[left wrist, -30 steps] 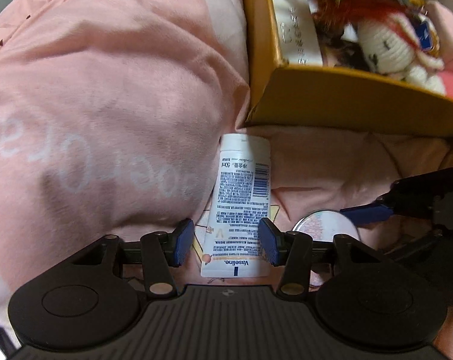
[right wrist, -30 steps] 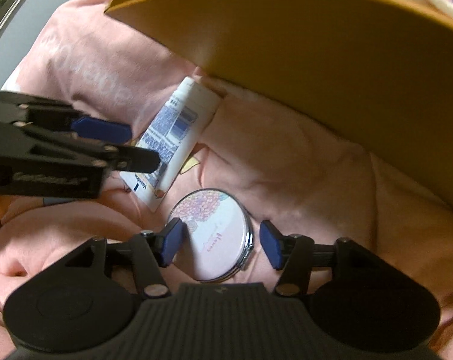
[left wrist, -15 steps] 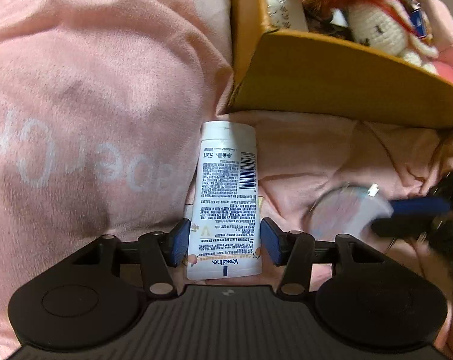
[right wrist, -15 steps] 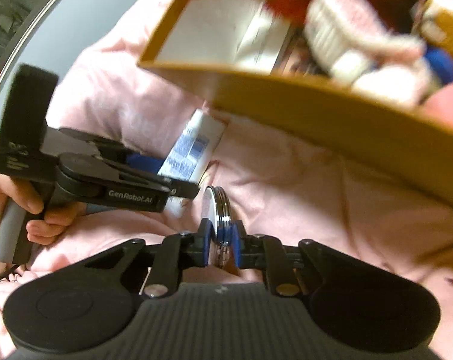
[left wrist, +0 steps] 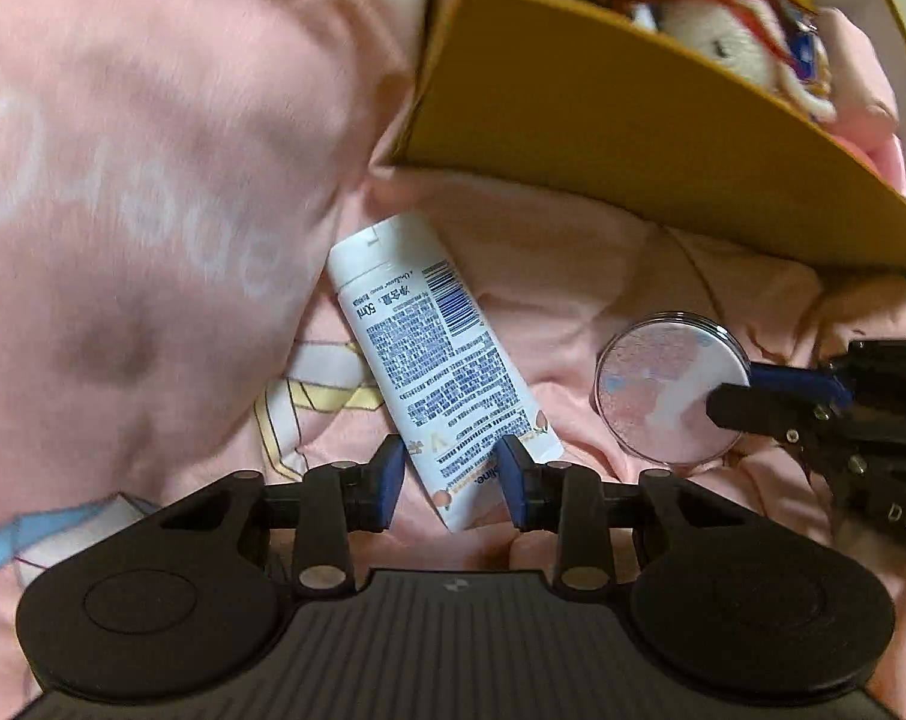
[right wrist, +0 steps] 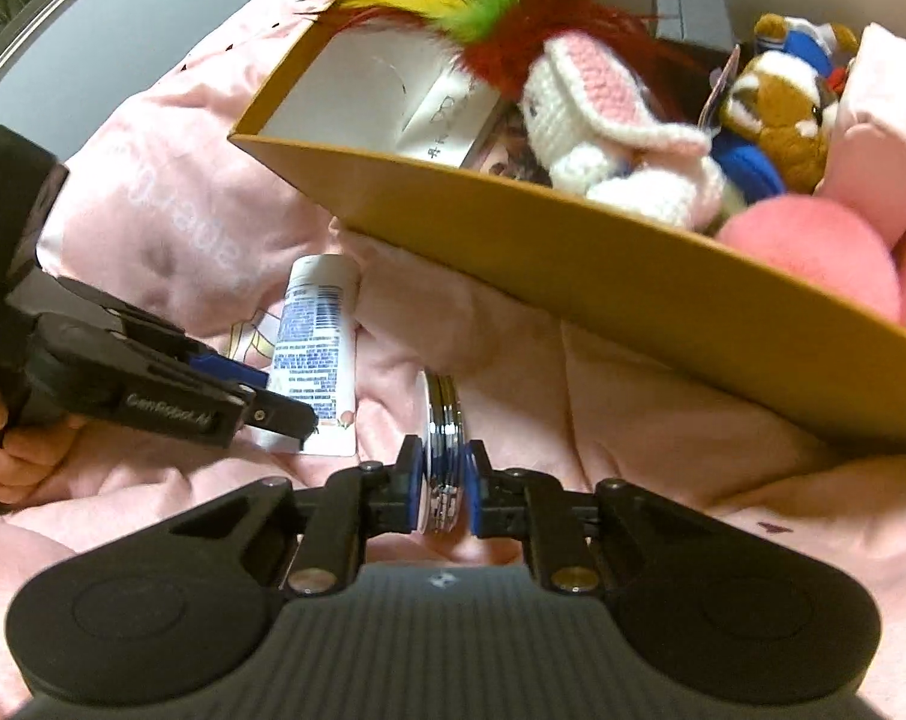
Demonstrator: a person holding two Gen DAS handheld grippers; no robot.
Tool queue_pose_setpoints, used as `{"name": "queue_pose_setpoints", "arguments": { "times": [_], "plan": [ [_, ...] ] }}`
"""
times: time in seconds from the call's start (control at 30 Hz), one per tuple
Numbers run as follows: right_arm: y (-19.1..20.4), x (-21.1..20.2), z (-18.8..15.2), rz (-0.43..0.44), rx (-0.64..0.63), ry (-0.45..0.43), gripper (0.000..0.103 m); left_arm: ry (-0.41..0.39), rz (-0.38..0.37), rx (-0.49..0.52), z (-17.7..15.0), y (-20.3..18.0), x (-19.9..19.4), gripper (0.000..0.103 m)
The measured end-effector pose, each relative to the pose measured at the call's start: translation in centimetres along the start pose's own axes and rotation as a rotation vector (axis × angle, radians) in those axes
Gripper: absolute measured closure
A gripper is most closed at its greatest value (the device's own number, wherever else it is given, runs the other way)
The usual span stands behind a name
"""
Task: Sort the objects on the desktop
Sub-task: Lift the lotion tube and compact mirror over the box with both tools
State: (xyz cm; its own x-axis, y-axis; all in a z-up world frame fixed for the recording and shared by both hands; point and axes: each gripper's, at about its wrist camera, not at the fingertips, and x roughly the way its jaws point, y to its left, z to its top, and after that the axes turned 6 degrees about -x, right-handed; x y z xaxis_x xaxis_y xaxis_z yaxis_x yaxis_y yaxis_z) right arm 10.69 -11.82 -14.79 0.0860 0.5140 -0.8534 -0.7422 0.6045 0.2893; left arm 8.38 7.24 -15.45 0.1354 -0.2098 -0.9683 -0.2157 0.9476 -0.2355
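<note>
A white Vaseline tube [left wrist: 435, 354] lies on the pink cloth, tilted in the left wrist view. My left gripper [left wrist: 453, 477] straddles the tube's crimped lower end and its jaws are closing; a thin gap still shows at the left pad. From the right wrist view the left gripper [right wrist: 267, 396] reaches in over the tube [right wrist: 315, 354]. My right gripper [right wrist: 444, 480] is shut on a round compact mirror [right wrist: 444, 420], held on edge above the cloth. In the left wrist view the mirror [left wrist: 663, 384] shows its flowered lid, with the right gripper [left wrist: 747, 390] on its right rim.
A mustard cardboard box [right wrist: 573, 252] stands just behind, holding a crocheted rabbit [right wrist: 597, 120], feathers [right wrist: 483, 6], a plush dog [right wrist: 777, 102] and a pink ball [right wrist: 813, 252]. The pink cloth [left wrist: 153, 180] bulges at the left. A person's hand [right wrist: 9, 456] grips the left tool.
The right gripper closed on the mirror, which lay flat, and lifted it on edge. The left jaws narrowed around the tube's end, and the tube now sits tilted in the left wrist view.
</note>
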Motion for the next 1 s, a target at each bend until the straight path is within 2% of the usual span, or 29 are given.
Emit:
{"name": "queue_pose_setpoints", "arguments": {
  "times": [0.03,0.07,0.1,0.17,0.2,0.3,0.4,0.53,0.6,0.7,0.73,0.83,0.93,1.0],
  "plan": [
    [-0.3,0.0,0.0,0.0,0.006,0.006,0.087,0.003,-0.002,-0.009,0.0,0.0,0.2,0.064],
    [-0.5,0.1,-0.1,0.001,0.013,0.016,0.086,0.007,-0.005,-0.014,0.0,-0.1,0.3,0.06],
    [-0.6,0.2,-0.2,0.002,0.019,0.024,0.084,0.013,-0.017,-0.017,0.0,-0.2,0.5,0.052],
    [-0.7,0.6,-0.3,0.005,0.024,0.029,0.084,0.019,-0.022,-0.008,-0.1,-0.7,0.9,0.048],
    [-0.7,0.6,-0.3,0.006,0.025,0.028,0.084,0.014,-0.011,0.001,-0.2,-1.0,0.9,0.05],
    [-0.8,0.2,-0.3,0.016,0.032,0.009,0.085,-0.029,0.001,-0.002,-0.7,-1.3,0.1,0.07],
    [-0.8,-0.8,-0.3,0.051,0.049,-0.018,0.088,-0.089,-0.016,0.004,-1.2,-1.7,-1.3,0.081],
    [-0.1,-1.3,0.1,0.069,0.027,-0.05,0.088,-0.193,-0.048,0.099,-2.1,-3.6,-3.3,0.083],
    [0.1,-1.0,0.2,0.056,0.018,-0.046,0.088,-0.216,-0.04,0.142,-2.1,-4.5,-3.6,0.082],
    [0.1,-0.7,0.1,0.052,0.019,-0.039,0.088,-0.194,-0.026,0.146,-1.1,-3.7,-3.4,0.082],
    [0.0,-0.7,0.2,0.052,0.018,-0.038,0.088,-0.186,-0.031,0.139,-0.8,-2.2,-3.6,0.082],
    [0.2,-0.1,0.4,0.049,0.016,-0.029,0.088,-0.169,-0.032,0.138,-0.5,-1.9,-1.1,0.082],
    [0.3,0.0,0.3,0.047,0.009,-0.021,0.088,-0.08,-0.037,0.158,-0.5,-2.4,0.5,0.082],
    [0.3,0.2,0.2,0.043,0.004,-0.016,0.088,-0.055,-0.023,0.17,-0.8,-2.7,1.4,0.082]
  ]
}}
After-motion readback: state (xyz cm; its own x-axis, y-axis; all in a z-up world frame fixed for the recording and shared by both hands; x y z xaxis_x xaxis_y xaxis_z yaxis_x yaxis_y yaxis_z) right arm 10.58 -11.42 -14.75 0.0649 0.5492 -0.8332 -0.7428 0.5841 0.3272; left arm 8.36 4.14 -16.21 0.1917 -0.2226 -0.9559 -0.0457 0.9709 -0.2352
